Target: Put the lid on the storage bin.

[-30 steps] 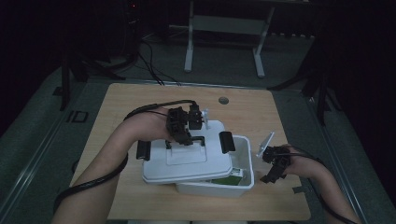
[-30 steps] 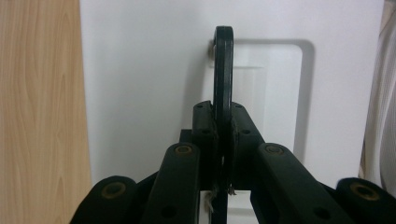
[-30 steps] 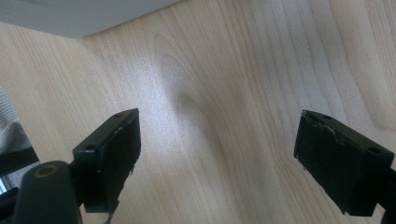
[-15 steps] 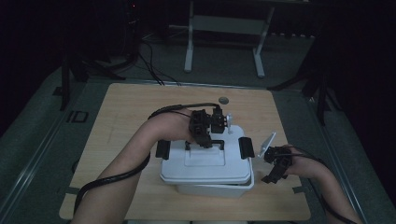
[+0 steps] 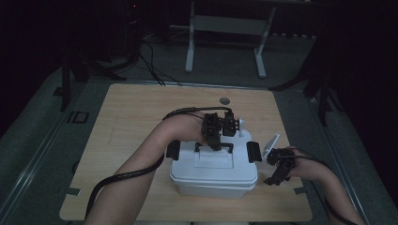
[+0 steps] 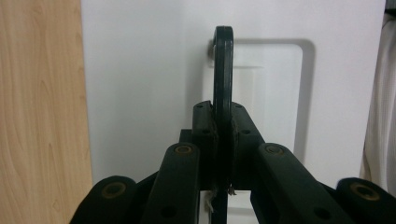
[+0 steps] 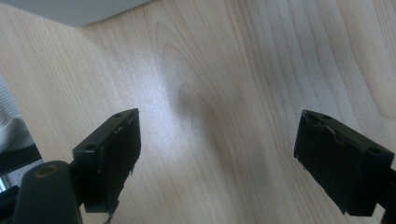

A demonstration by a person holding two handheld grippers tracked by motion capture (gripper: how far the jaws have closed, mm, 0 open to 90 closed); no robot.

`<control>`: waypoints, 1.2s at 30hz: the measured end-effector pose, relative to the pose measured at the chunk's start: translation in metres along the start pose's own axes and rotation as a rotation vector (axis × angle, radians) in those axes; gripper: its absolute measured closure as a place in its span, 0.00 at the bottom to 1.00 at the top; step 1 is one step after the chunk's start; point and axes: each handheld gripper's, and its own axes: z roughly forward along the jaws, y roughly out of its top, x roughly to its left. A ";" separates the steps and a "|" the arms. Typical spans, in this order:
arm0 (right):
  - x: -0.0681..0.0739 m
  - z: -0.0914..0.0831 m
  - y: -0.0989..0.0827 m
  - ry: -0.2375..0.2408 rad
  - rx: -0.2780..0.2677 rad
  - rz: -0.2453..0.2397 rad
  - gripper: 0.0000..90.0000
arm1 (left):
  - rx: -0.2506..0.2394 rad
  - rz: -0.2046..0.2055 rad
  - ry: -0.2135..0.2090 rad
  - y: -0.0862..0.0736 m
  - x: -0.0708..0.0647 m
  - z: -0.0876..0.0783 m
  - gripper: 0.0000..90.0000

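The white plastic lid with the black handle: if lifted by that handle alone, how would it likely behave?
The white plastic lid looks stiff and moulded, so it probably keeps its shape. The left gripper pinches the thin black handle at one central point, so the lid may swing or tilt. Its smooth surface looks slippery; the black side latches might snag.

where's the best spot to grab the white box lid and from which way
Take the lid by its black handle, coming straight down from above. The handle is a thin bar that stands up over a recess in the middle of the lid's top, so two jaws can close on its flat sides. The left tool is shut on it this way. A central grip should keep the lid level.
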 end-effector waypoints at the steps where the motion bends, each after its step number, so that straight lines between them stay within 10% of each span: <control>1: 0.000 0.000 0.000 0.000 -0.001 0.001 0.16 | 0.003 -0.003 -0.003 0.001 0.000 0.002 0.93; 26: 0.000 0.003 -0.003 0.006 -0.002 -0.002 0.16 | 0.022 0.003 -0.013 0.006 0.000 0.024 0.93; 36: 0.000 -0.001 -0.003 -0.004 -0.016 0.002 0.16 | -0.027 -0.099 -0.002 -0.020 0.004 0.019 0.27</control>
